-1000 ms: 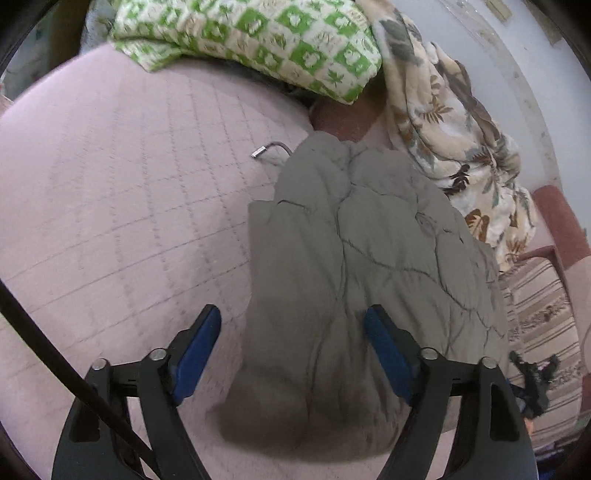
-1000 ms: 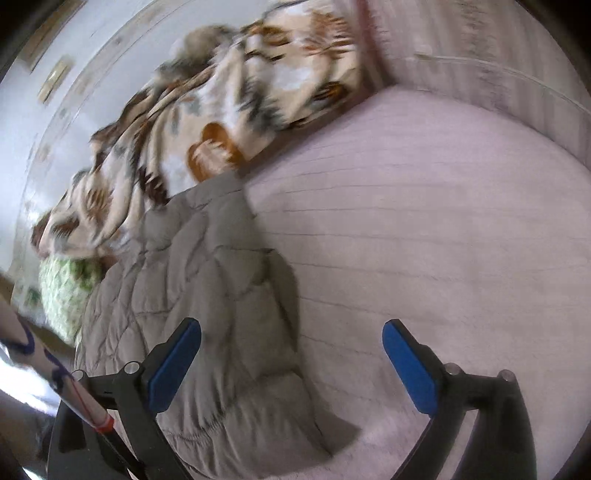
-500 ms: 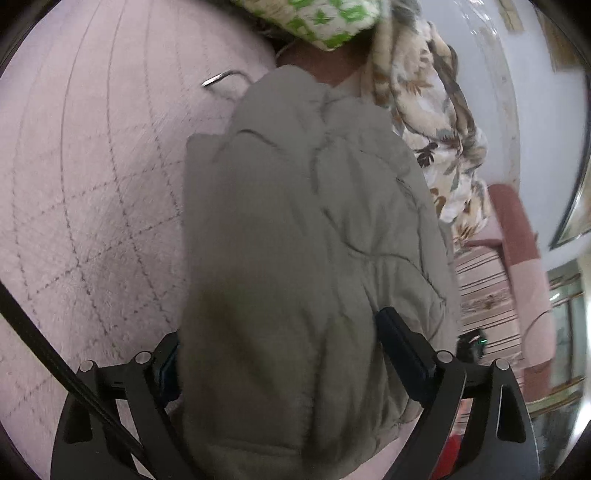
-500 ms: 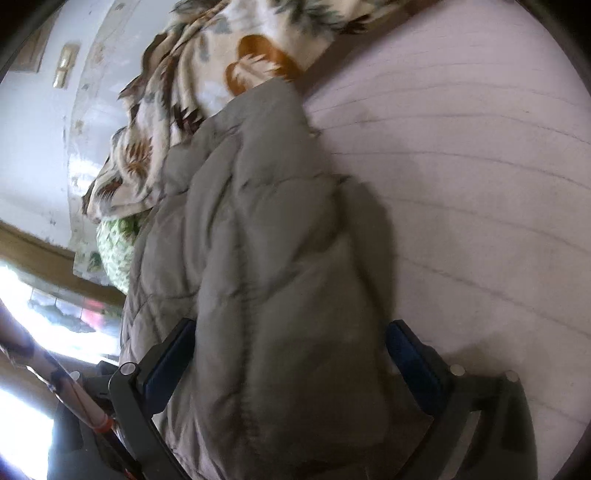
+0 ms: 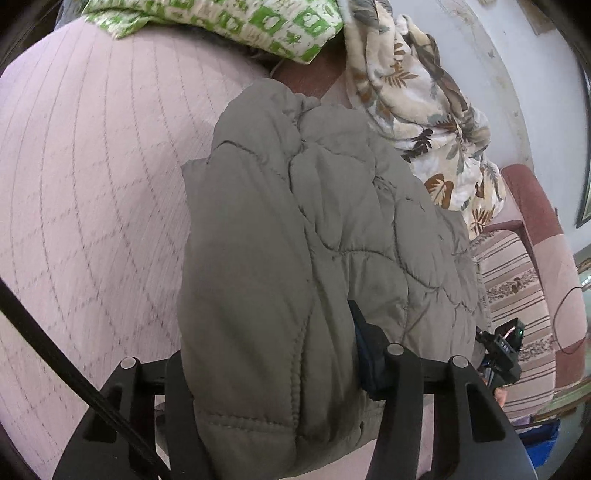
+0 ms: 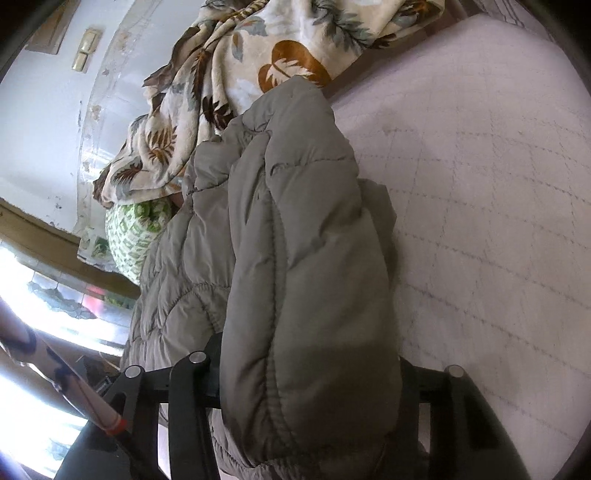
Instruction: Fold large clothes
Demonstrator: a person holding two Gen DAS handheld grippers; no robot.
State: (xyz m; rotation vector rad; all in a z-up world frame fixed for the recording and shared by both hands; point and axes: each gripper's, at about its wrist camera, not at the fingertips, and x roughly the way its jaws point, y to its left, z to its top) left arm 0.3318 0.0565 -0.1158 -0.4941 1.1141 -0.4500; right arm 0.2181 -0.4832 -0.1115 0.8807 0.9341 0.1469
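jaws closing (both) on quilted jacket

The quilted jacket is matt grey-olive cloth, puffy, with stitched seams. Under it the bed cover is pale pink woven cloth, matt, faintly gridded. Beyond the jacket lie a soft leaf-print blanket and green-and-white printed cotton.

A pale pink quilted mattress is filling most of both views. A leaf-print blanket and a green-and-white patterned cloth are lying heaped against the white wall. Daylight is glaring through a window. A striped pink armchair is standing alongside.
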